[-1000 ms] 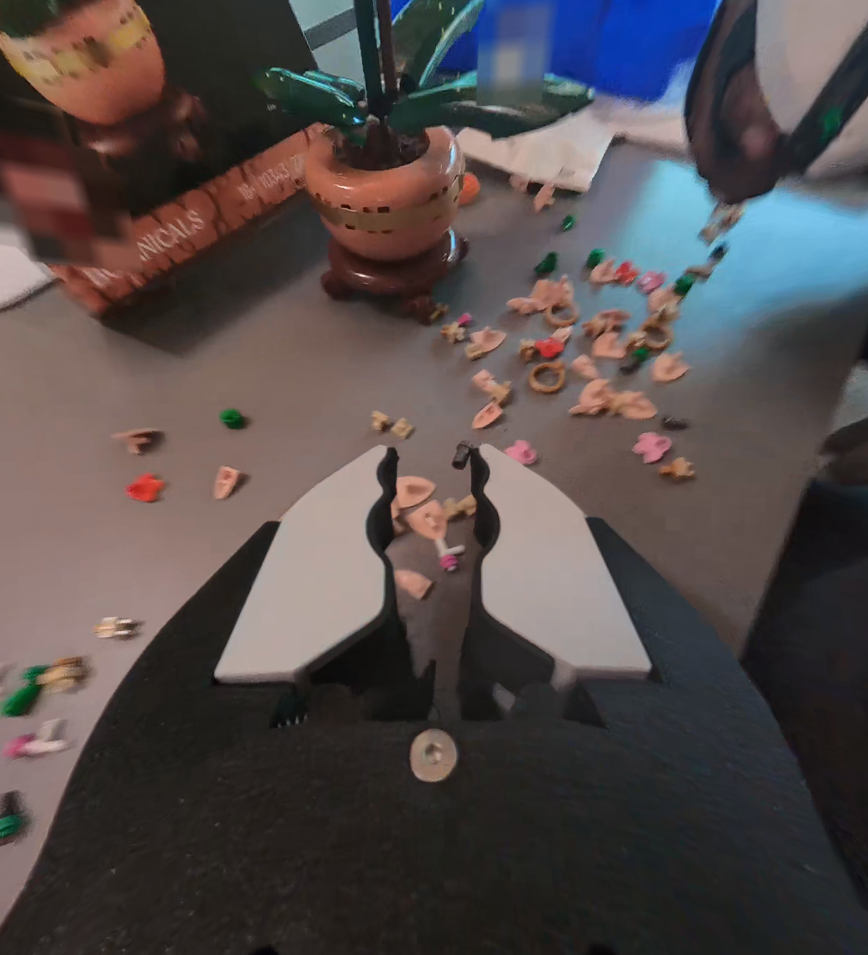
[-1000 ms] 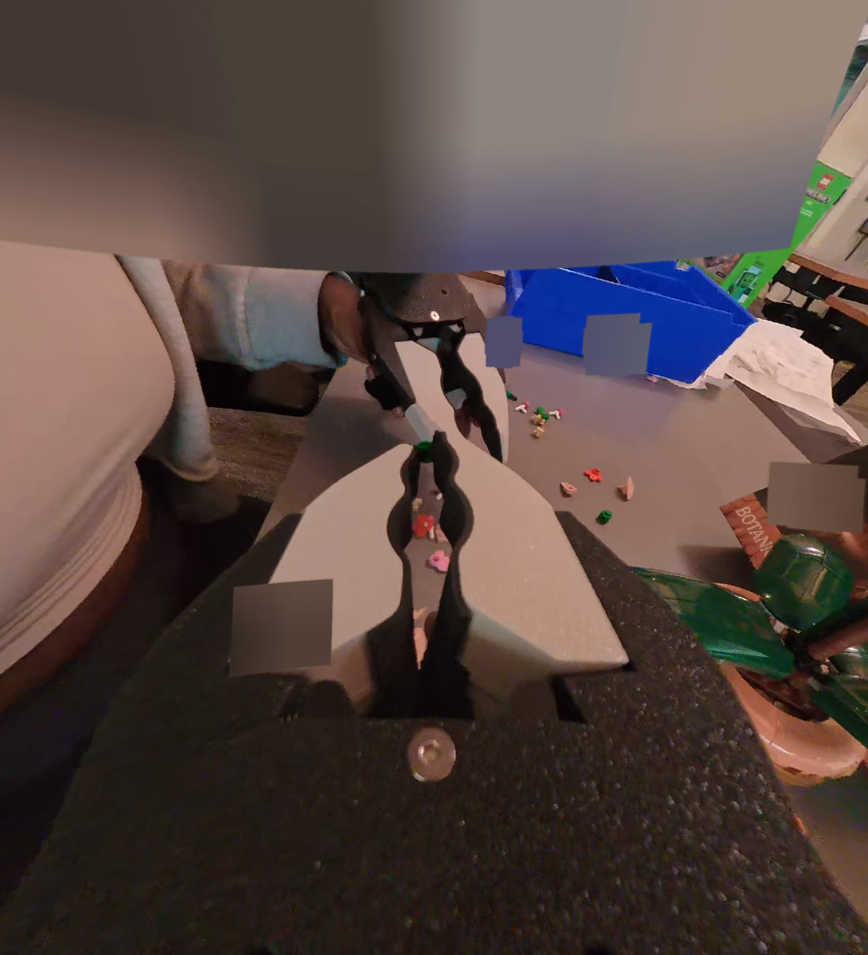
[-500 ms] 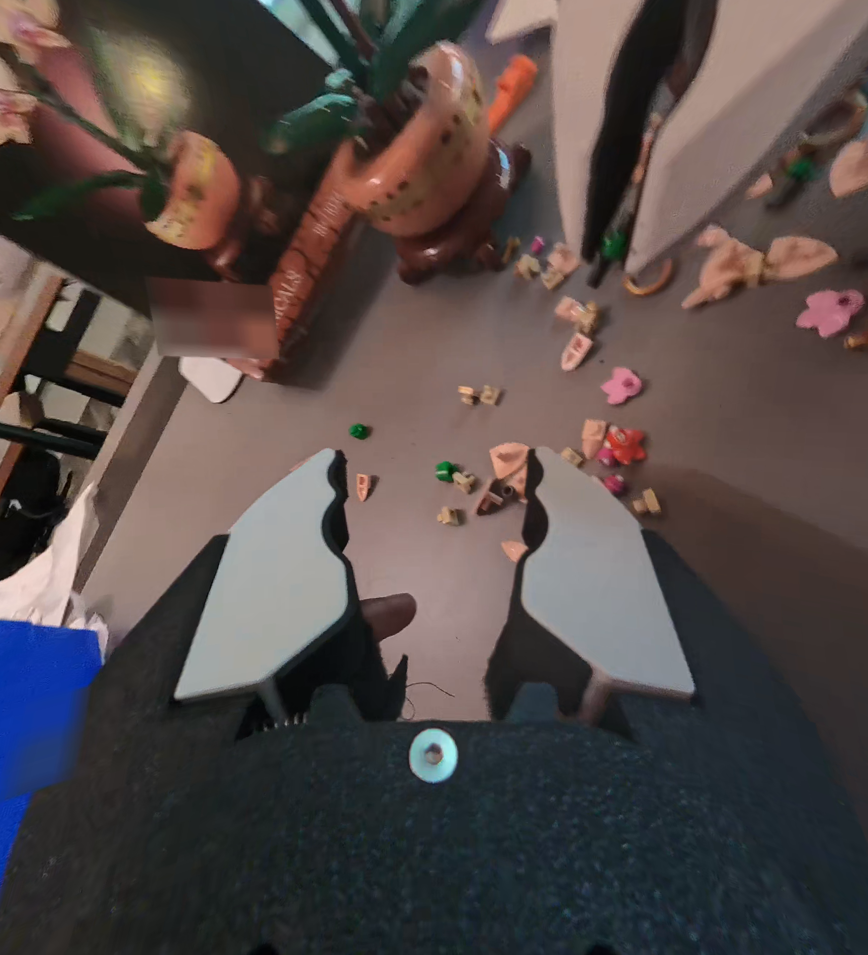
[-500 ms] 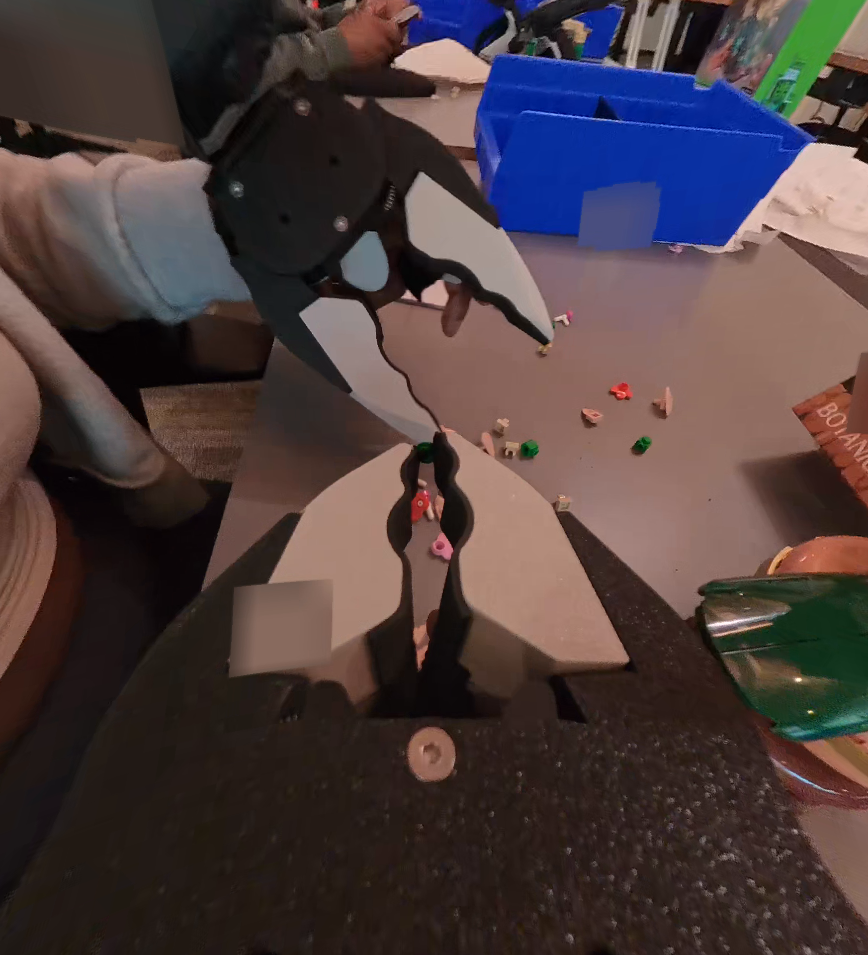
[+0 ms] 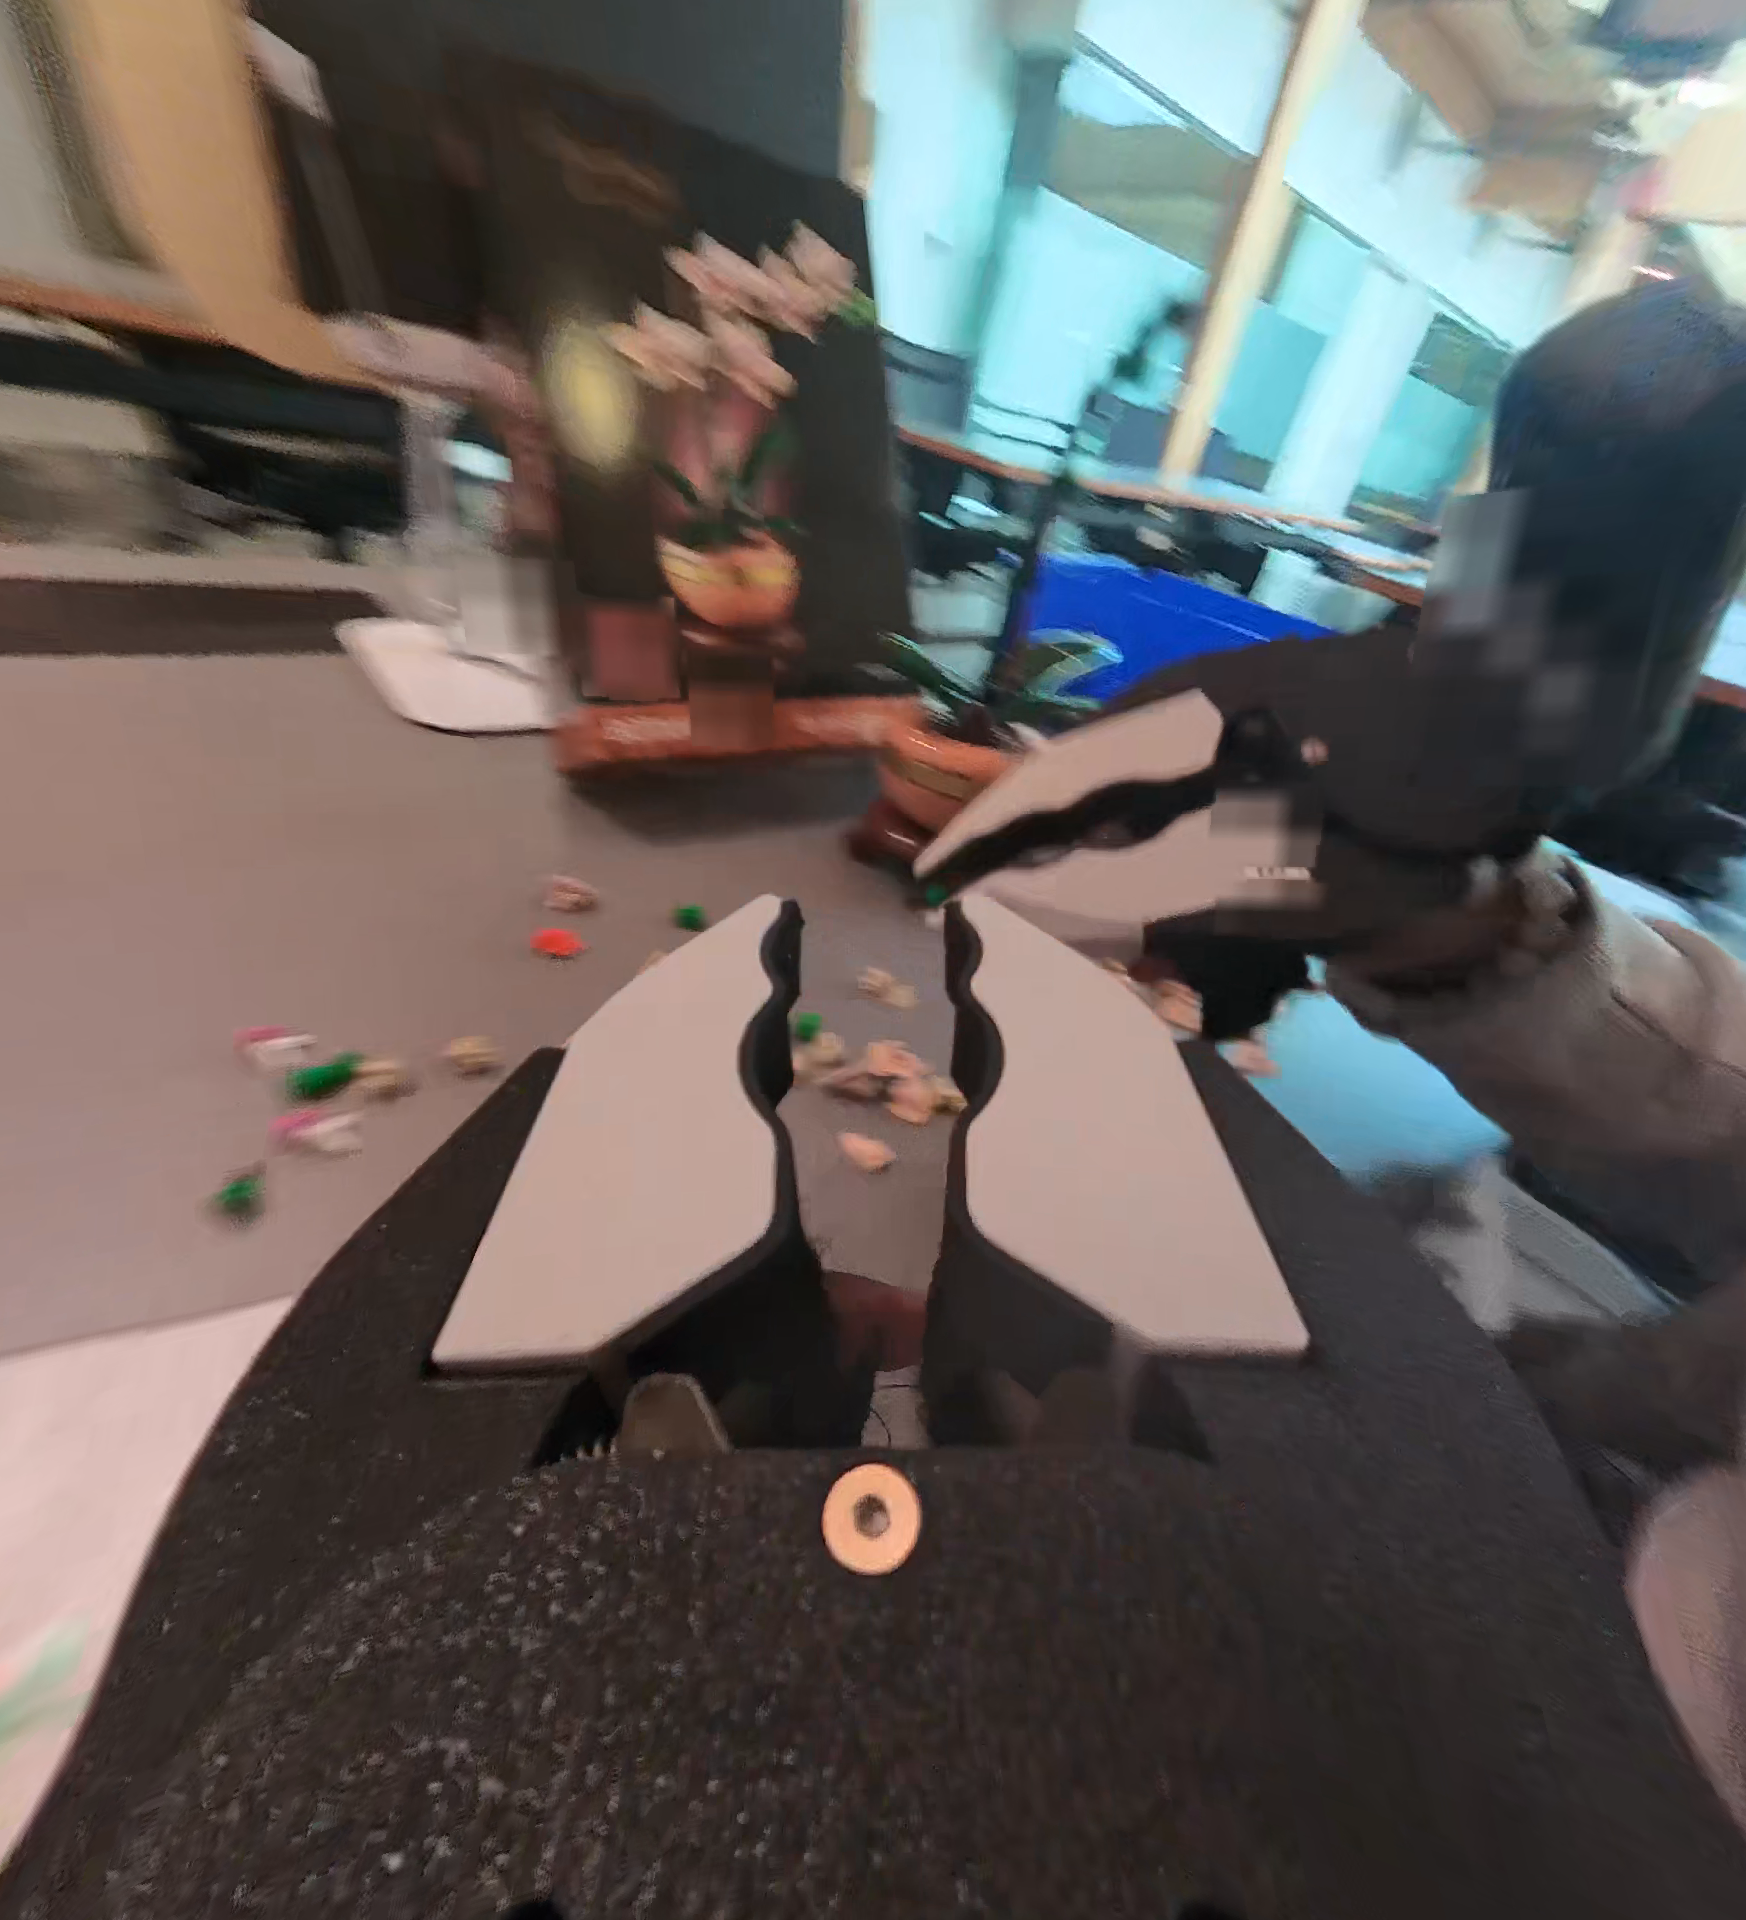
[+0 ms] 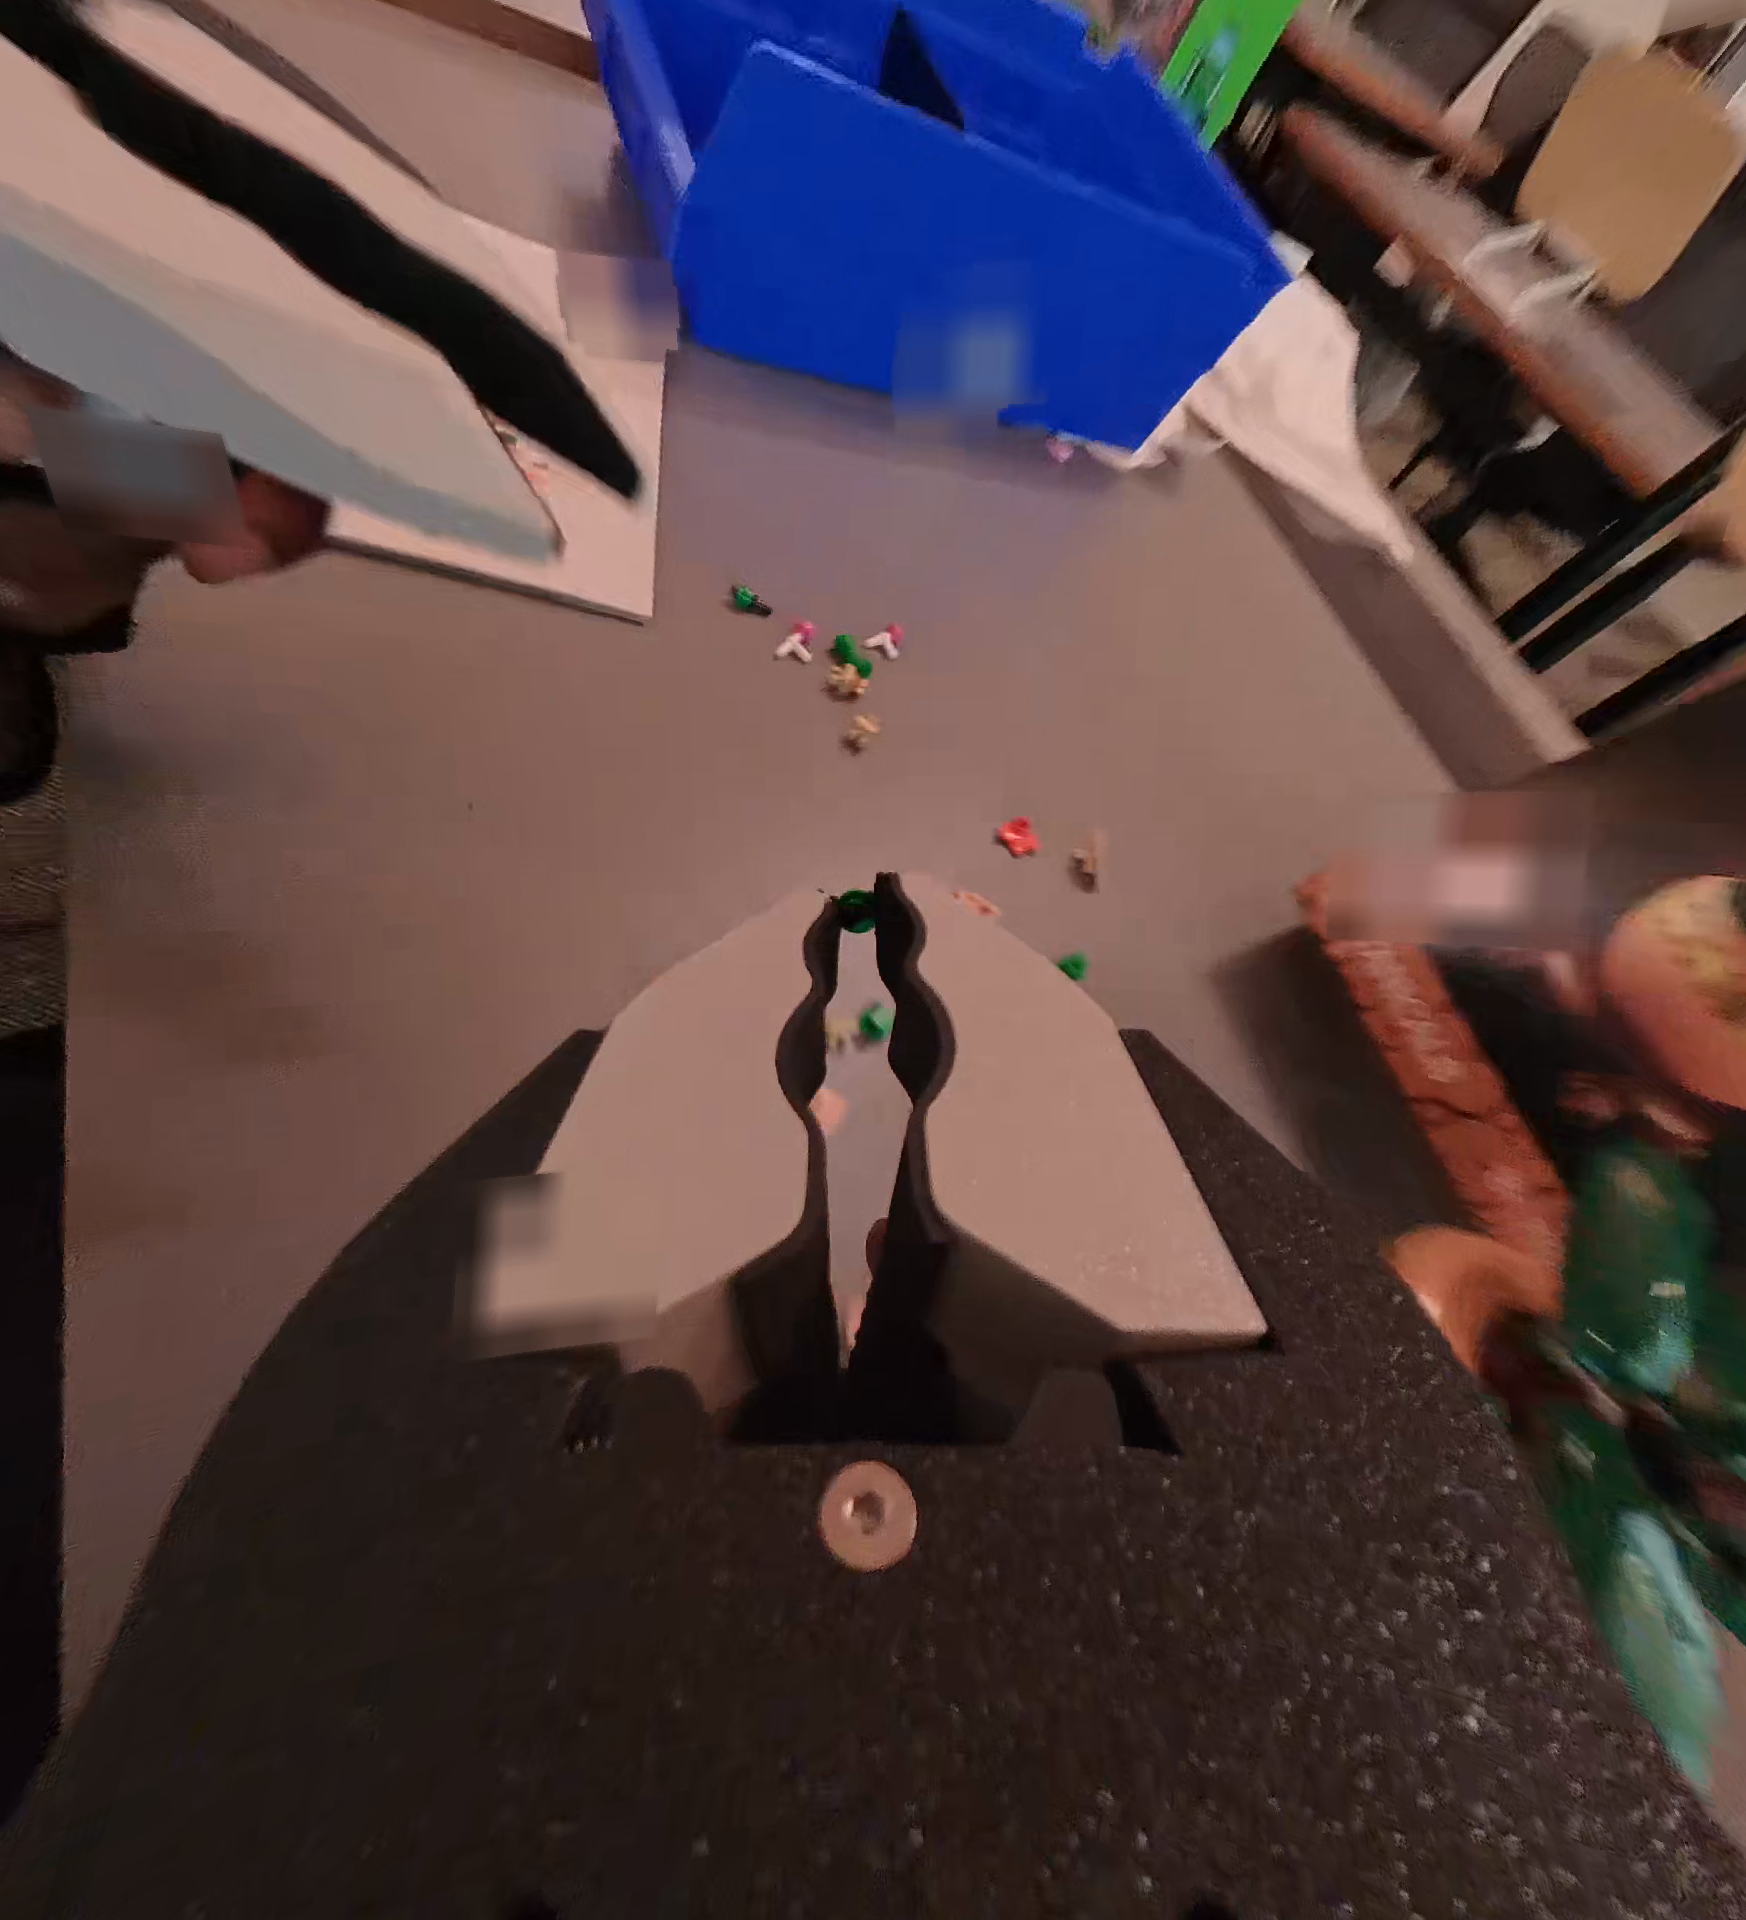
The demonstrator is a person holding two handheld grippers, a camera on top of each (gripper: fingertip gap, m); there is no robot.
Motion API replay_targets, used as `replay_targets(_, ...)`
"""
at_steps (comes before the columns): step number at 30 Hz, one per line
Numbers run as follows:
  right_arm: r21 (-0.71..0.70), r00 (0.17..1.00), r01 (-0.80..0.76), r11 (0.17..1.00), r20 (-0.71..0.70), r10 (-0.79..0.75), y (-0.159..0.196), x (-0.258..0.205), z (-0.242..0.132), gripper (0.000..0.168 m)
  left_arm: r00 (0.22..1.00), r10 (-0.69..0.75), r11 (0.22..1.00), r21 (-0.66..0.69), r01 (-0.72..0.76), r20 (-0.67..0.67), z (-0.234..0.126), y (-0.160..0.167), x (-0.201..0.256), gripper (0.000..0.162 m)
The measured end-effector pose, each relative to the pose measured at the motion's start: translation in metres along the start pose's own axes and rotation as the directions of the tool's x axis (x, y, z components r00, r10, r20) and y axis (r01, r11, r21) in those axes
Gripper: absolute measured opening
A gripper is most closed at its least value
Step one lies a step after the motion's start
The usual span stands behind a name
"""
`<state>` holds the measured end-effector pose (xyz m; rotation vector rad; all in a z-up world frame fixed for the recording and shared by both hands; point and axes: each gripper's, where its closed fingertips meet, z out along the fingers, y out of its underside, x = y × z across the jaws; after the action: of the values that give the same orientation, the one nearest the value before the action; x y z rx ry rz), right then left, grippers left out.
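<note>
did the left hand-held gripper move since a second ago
Yes. In the right wrist view, the left hand-held gripper went from just beyond the right's fingertips up and left, against the blue bin.

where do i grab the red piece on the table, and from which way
Take the red piece across its lobed body, from straight above, probably. It lies flat and low on the grey table, with bare surface close around it, so side approaches offer little to pinch.

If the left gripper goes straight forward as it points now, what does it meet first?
Probably the right gripper, which holds a small green piece just beyond the open left gripper. Depth is unclear in the blurred view; it could pass beside it.
</note>
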<state>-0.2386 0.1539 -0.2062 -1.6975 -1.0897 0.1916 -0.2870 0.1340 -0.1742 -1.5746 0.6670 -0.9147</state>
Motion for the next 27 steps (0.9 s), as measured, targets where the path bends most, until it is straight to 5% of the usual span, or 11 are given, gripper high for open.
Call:
replay_targets(4, -0.079, 0.978, -0.16, 0.984, 0.12, 0.169, -0.008, -0.007, 0.059, 0.007, 0.957, -0.01, 0.976, 0.211, -0.054, 0.29, -0.055, -0.035, -0.04, 0.021)
replay_targets(11, -0.216, 0.904, -0.264, 0.94, 0.284, 0.319, -0.008, -0.013, 0.122, 0.007, 0.956, -0.163, 0.9, 0.434, 0.044, 0.242, -0.104, -0.051, -0.054, 0.021)
replay_targets(14, -0.337, 0.915, -0.163, 0.927, 0.3, 0.27, 0.016, -0.025, 0.128, 0.029, 0.961, -0.118, 0.882, 0.471, -0.016, 0.252, -0.107, -0.053, -0.054, 0.03)
replay_targets(18, -0.341, 0.947, -0.088, 0.936, 0.262, 0.185, 0.019, -0.016, 0.122, 0.042, 0.957, -0.018, 0.914, 0.393, -0.103, 0.29, -0.096, -0.043, -0.051, 0.045)
replay_targets(21, -0.207, 0.961, -0.109, 0.972, 0.227, 0.156, -0.002, -0.009, 0.11, 0.041, 0.952, 0.022, 0.917, 0.373, -0.141, 0.305, -0.092, -0.04, -0.05, 0.049)
replay_targets(27, 0.128, 0.974, -0.095, 0.987, 0.219, 0.066, -0.037, -0.036, -0.004, 0.051, 0.957, 0.047, 0.905, 0.394, -0.162, 0.286, -0.085, -0.043, -0.042, 0.055)
